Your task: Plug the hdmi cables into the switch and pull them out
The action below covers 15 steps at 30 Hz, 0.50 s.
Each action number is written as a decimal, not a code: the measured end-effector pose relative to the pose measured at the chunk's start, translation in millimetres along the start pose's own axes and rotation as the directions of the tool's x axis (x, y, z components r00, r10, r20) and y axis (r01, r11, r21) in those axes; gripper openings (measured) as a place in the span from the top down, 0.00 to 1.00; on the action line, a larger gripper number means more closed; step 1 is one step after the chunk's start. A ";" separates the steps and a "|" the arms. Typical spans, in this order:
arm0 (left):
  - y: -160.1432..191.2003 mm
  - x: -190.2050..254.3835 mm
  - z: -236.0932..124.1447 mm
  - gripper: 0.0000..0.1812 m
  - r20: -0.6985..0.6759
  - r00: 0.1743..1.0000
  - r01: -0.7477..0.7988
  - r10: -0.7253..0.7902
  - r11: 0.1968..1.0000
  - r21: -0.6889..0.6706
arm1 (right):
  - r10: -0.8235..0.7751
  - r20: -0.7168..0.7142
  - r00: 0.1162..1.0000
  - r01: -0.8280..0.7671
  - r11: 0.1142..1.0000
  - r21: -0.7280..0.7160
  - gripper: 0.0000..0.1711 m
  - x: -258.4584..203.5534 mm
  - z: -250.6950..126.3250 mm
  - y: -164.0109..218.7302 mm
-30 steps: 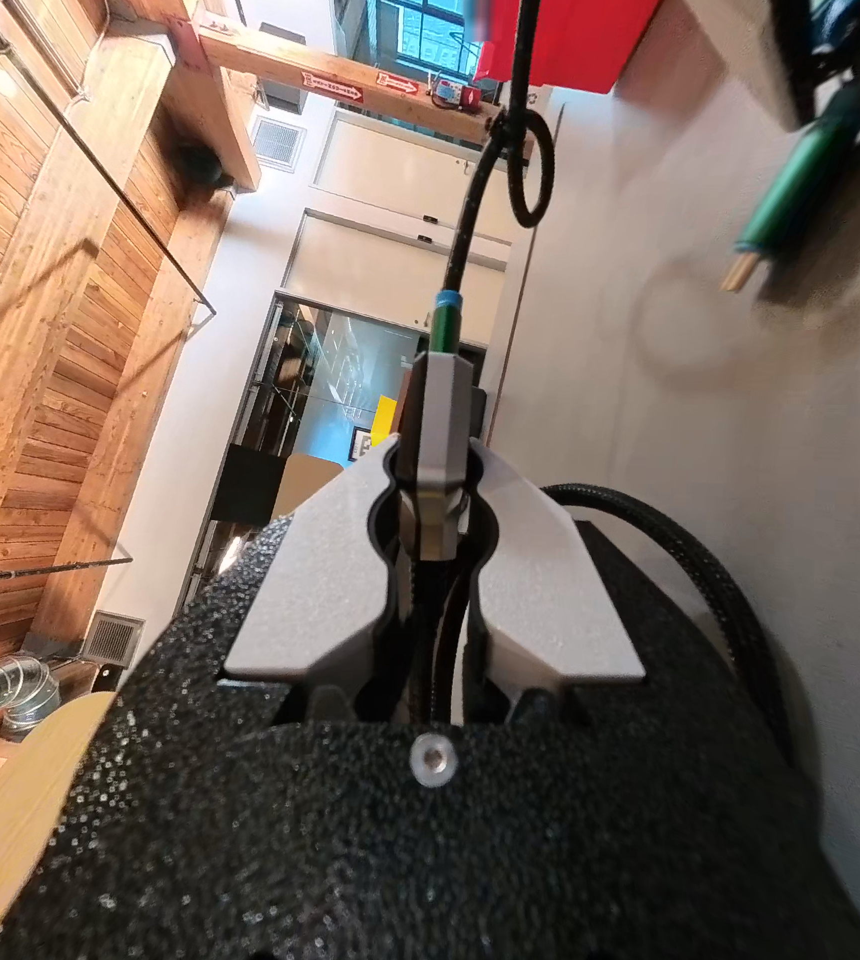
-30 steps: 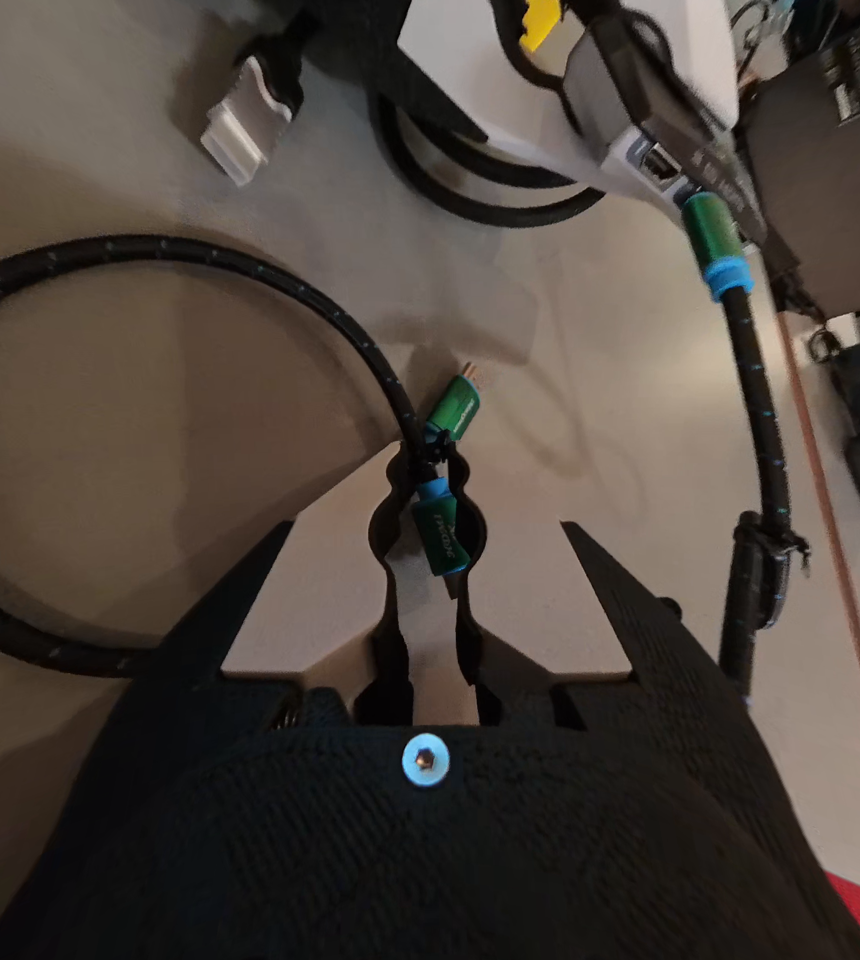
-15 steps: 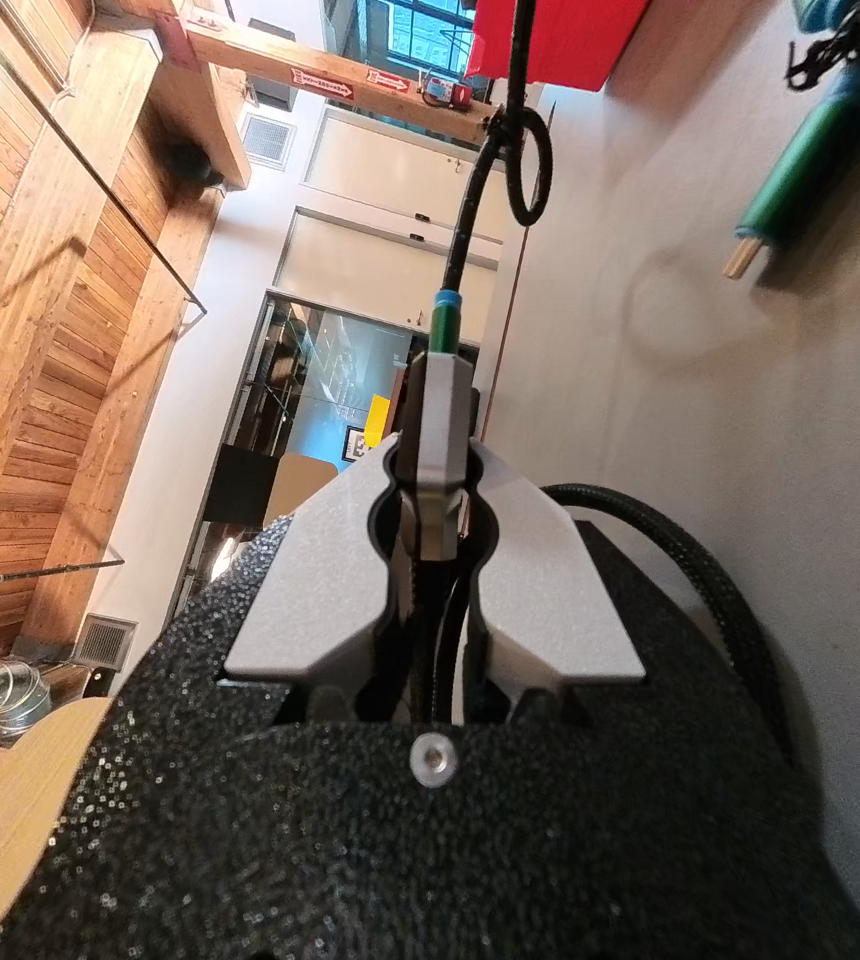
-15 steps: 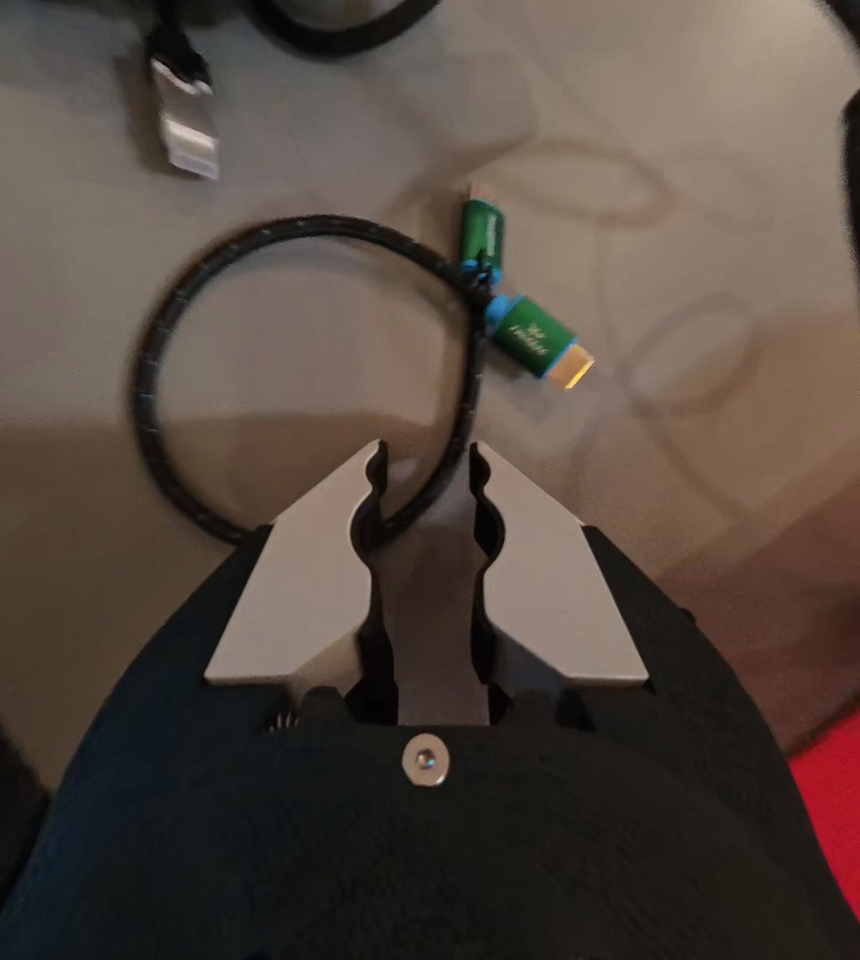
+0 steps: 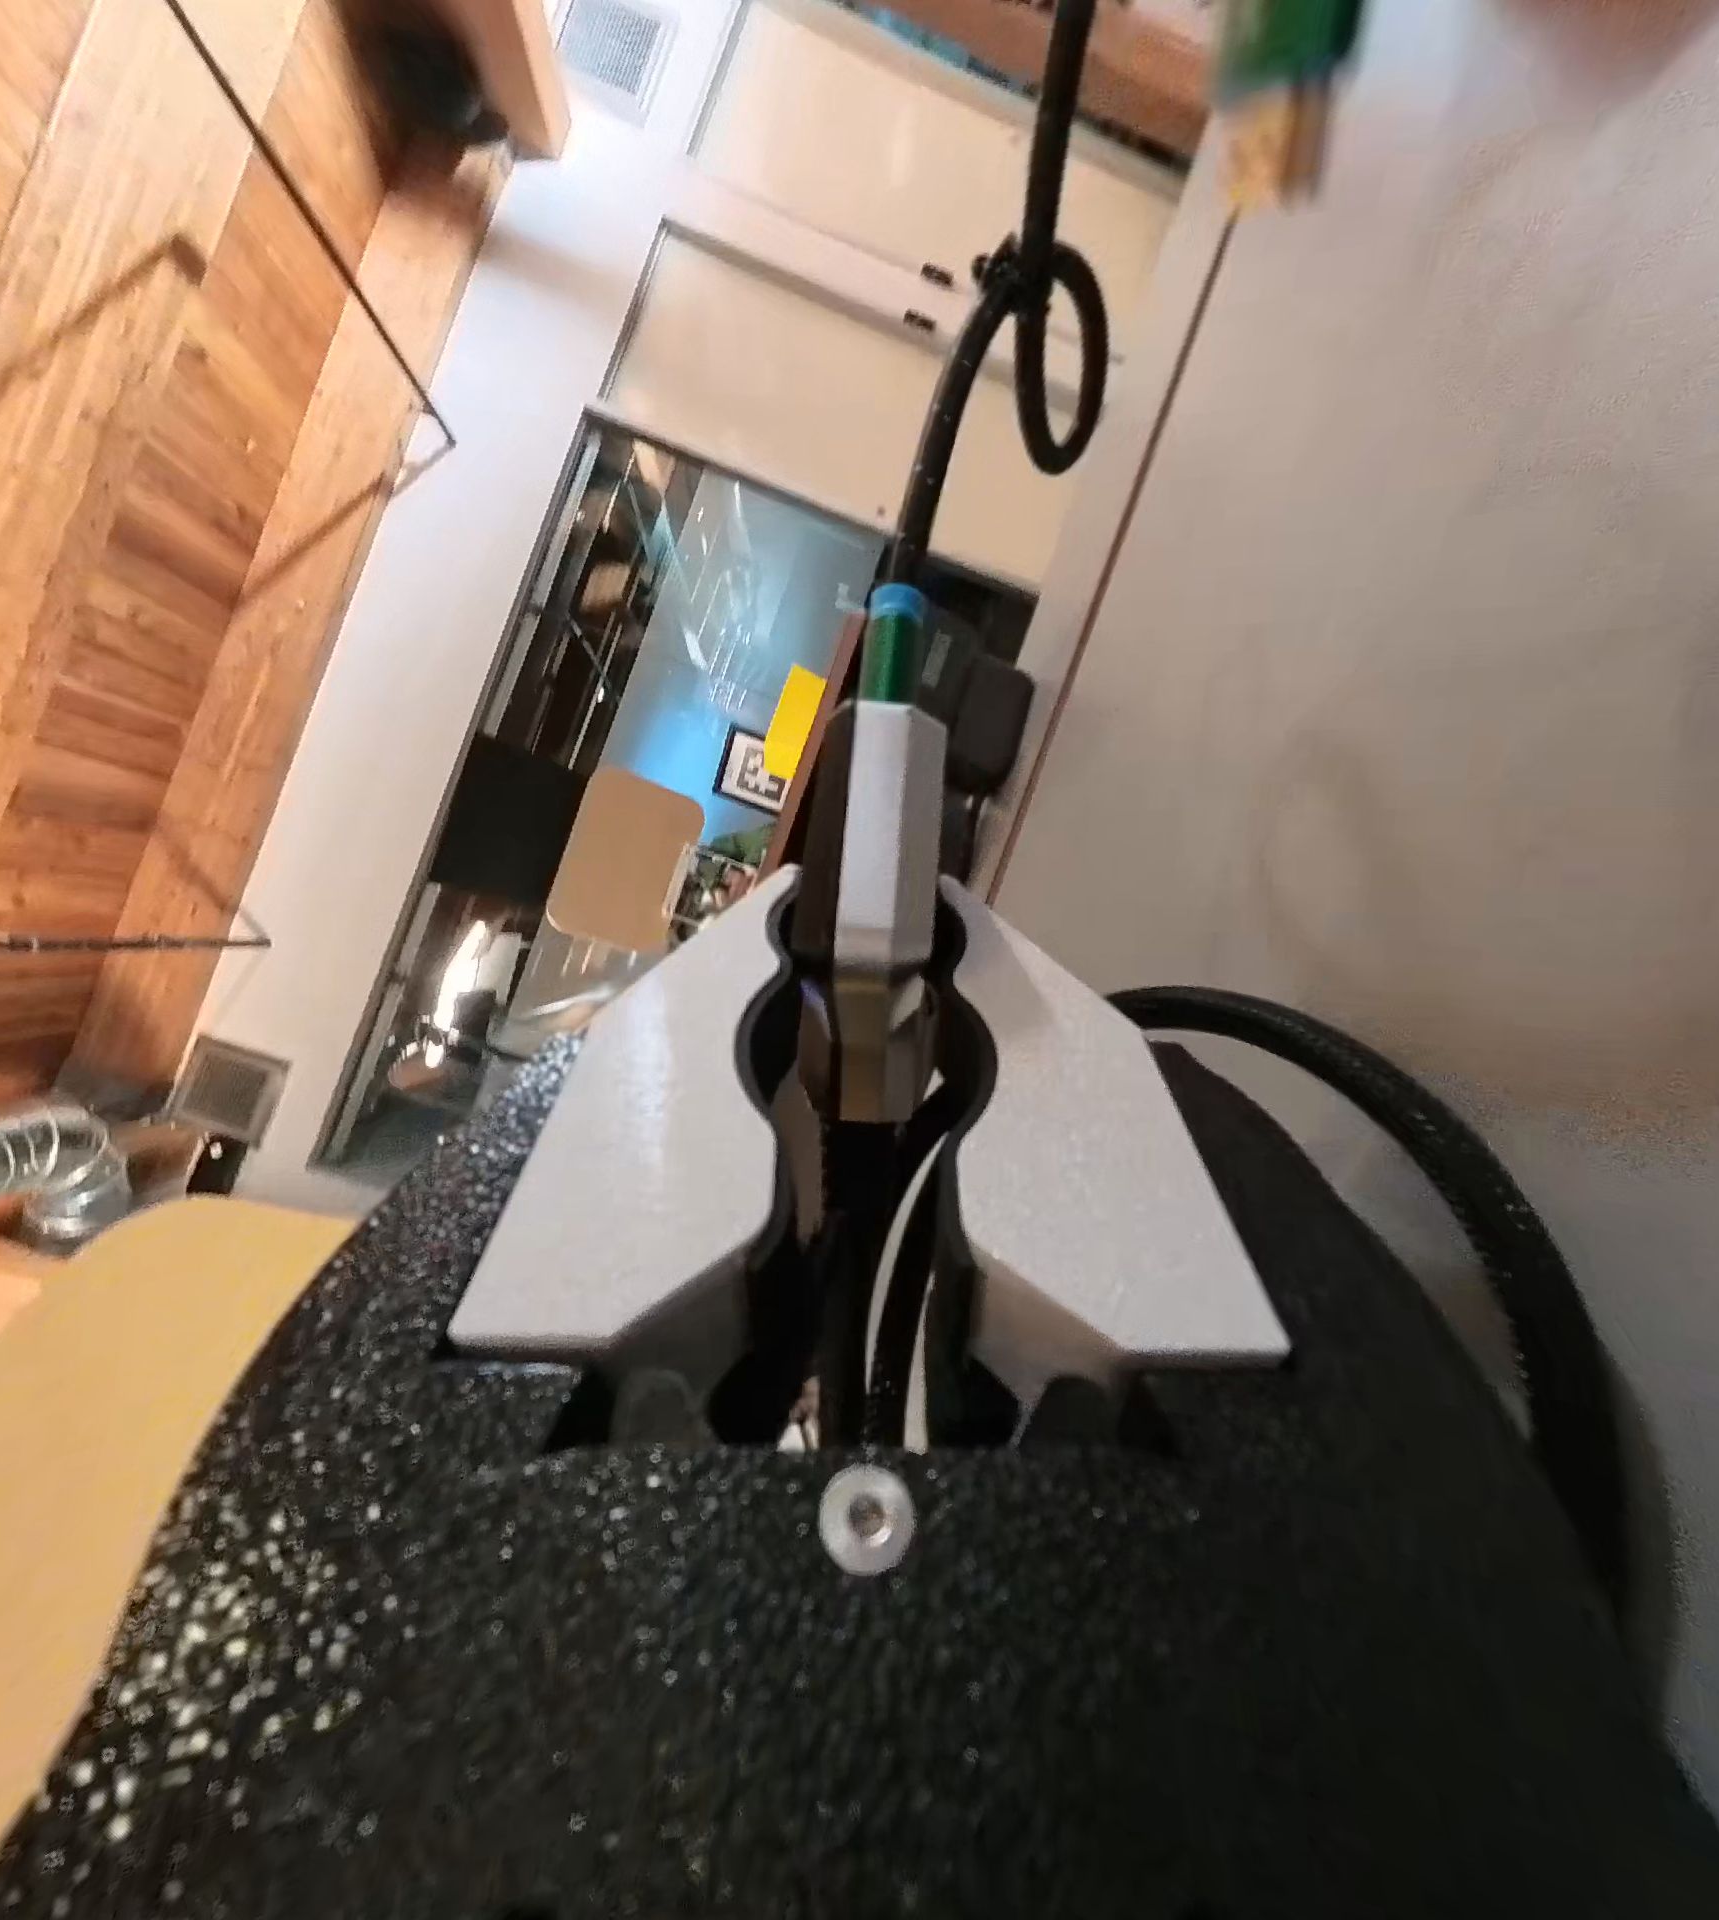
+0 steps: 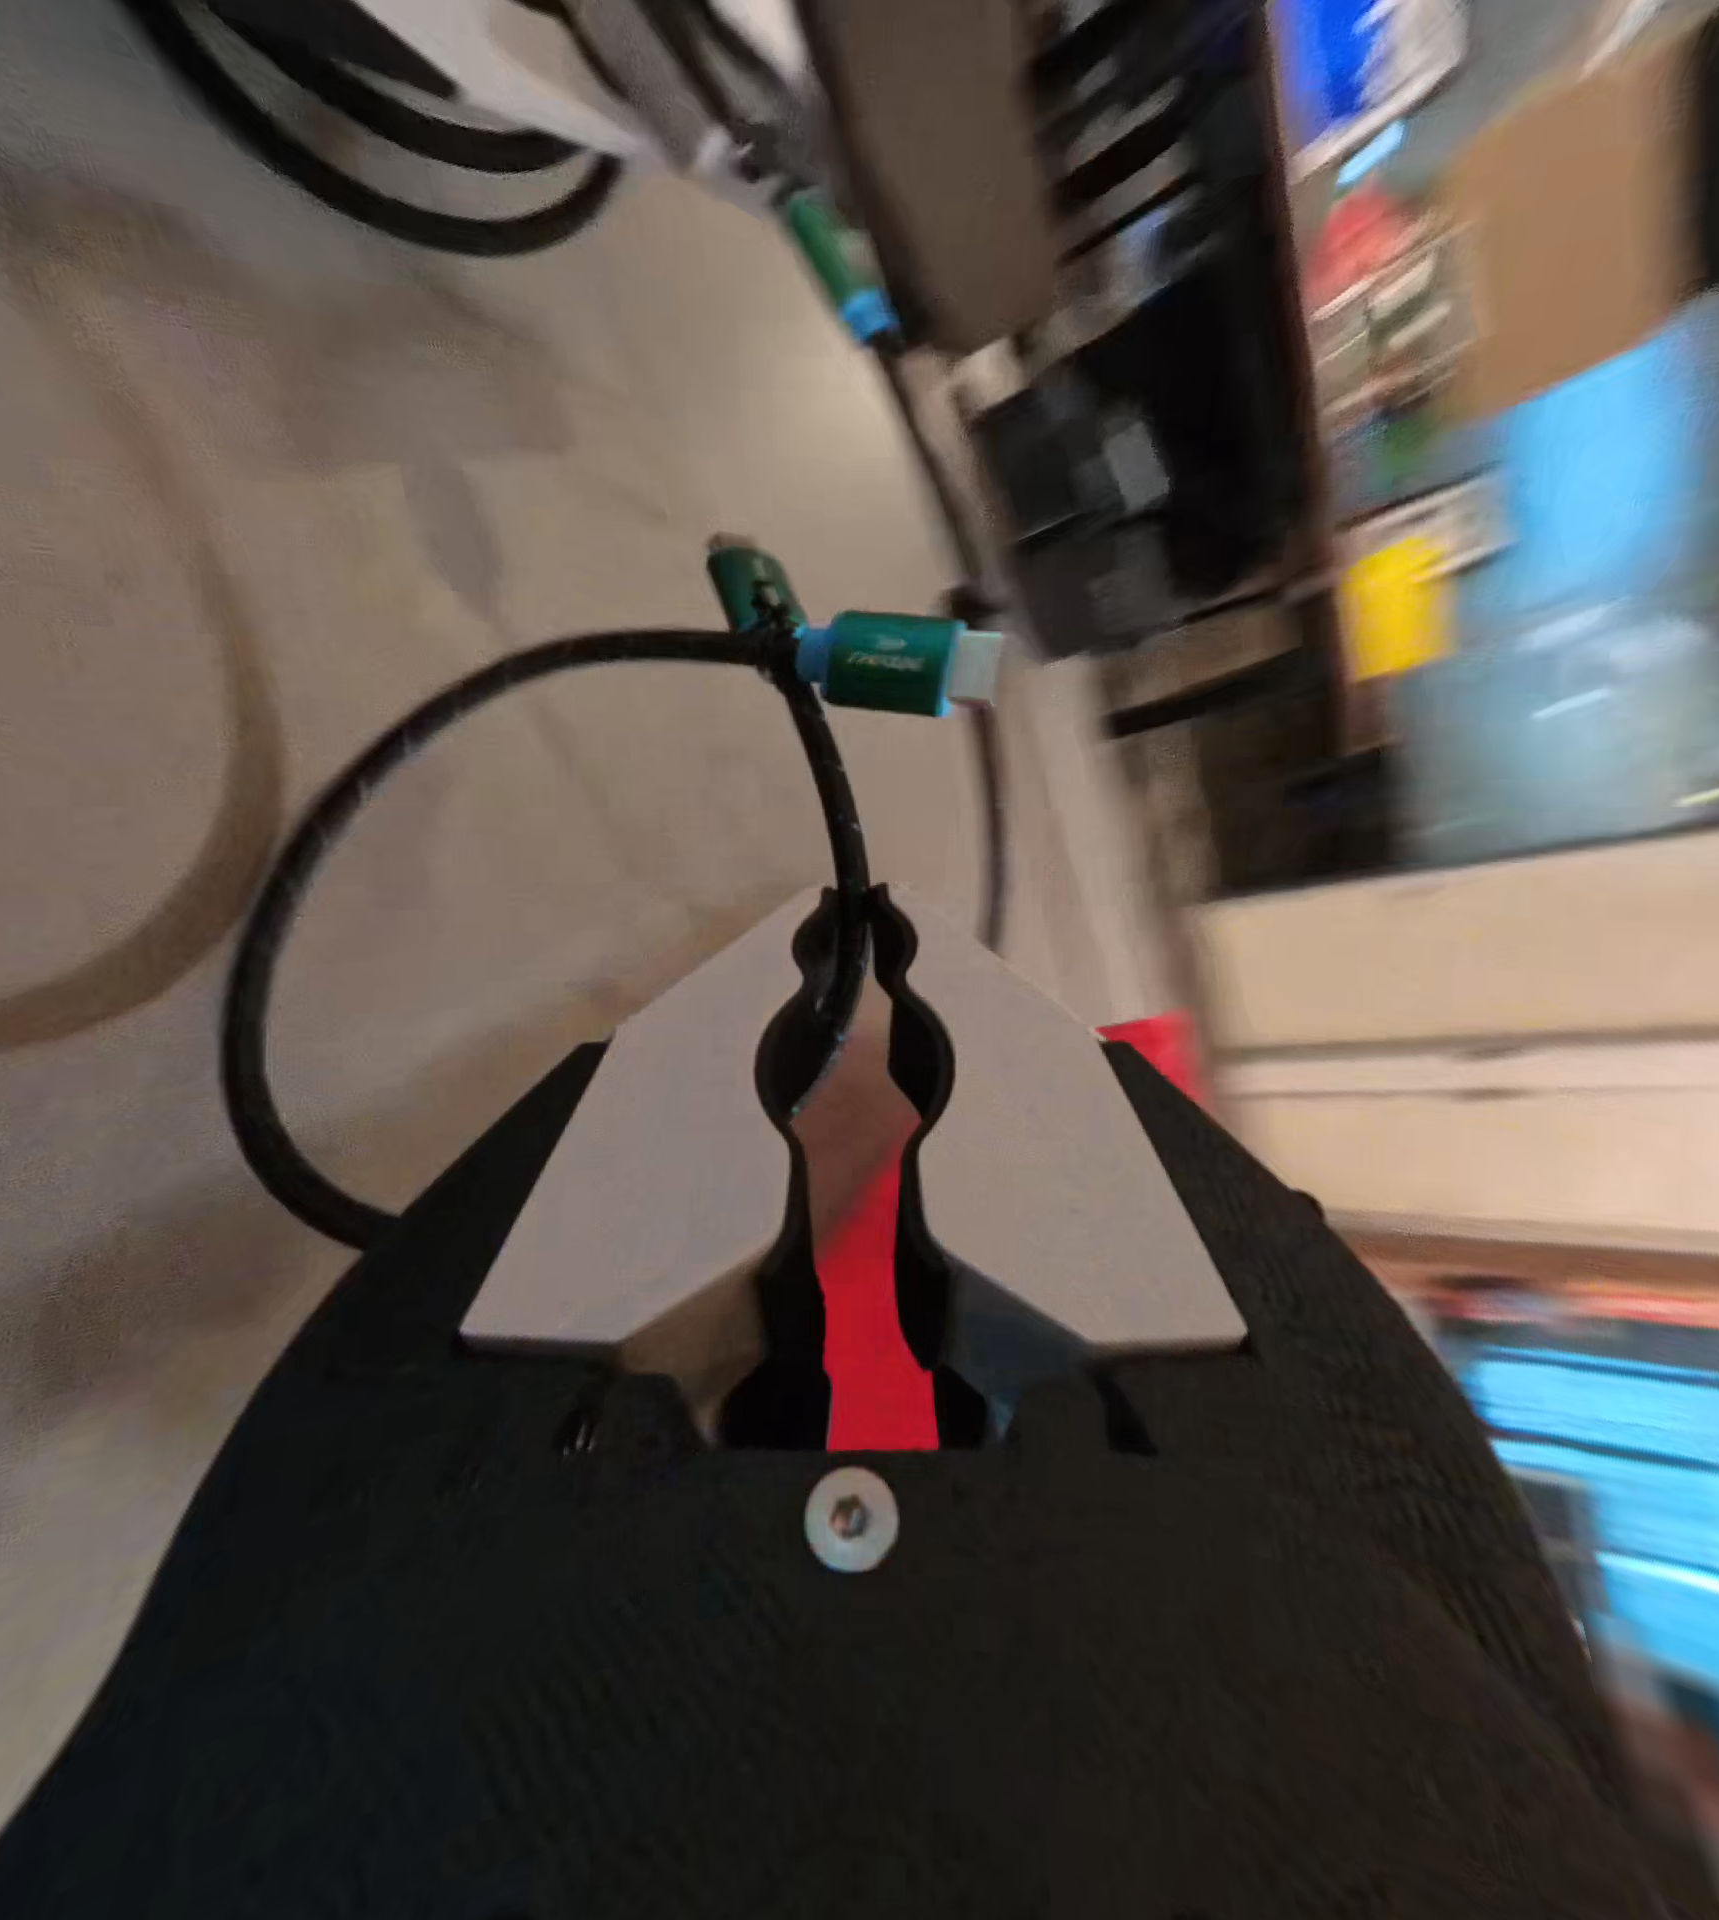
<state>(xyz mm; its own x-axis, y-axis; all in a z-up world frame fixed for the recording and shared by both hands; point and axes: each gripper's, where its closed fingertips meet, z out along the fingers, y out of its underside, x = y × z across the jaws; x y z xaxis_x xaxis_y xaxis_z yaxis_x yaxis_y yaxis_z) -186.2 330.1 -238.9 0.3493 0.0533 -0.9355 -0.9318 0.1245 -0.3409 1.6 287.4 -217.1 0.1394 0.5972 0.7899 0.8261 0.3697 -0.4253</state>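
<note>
While the left gripper (image 5: pixel 870 935) was clamped on a grey HDMI switch (image 5: pixel 876 883) at frame centre, a green plug (image 5: pixel 894 655) was seen seated in the switch's far end, its black braided cable (image 5: pixel 1037 343) looping toward the upper edge. The right gripper (image 6: pixel 860 909) was pinched shut on a second braided cable (image 6: pixel 481 717), whose green HDMI plug (image 6: pixel 891 675) was held free above centre, over a beige table (image 6: pixel 107 520), blurred
</note>
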 end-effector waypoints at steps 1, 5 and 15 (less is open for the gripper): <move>3.9 -3.5 0.4 0.89 0.012 1.000 0.025 -0.025 1.000 -0.016 | -0.131 -0.118 0.984 0.133 0.991 0.008 0.98 16.8 -8.7 -8.3; 12.2 -11.3 1.0 0.90 0.037 0.995 0.093 -0.091 0.995 -0.048 | -0.628 -0.388 0.674 0.649 0.755 -0.093 0.98 20.1 -26.0 -28.9; 2.5 -1.8 -0.2 0.90 0.001 1.000 0.022 -0.022 1.000 -0.013 | -0.792 -0.031 0.610 0.786 0.600 0.145 0.94 -113.9 -27.6 25.8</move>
<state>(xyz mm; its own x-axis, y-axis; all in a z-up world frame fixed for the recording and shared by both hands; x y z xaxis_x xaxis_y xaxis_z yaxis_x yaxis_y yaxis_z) -189.2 330.1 -238.1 0.3697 0.0520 -0.9277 -0.9252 0.1125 -0.3624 22.1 209.3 -305.9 -0.5521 0.0496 0.8323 0.5265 0.7948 0.3019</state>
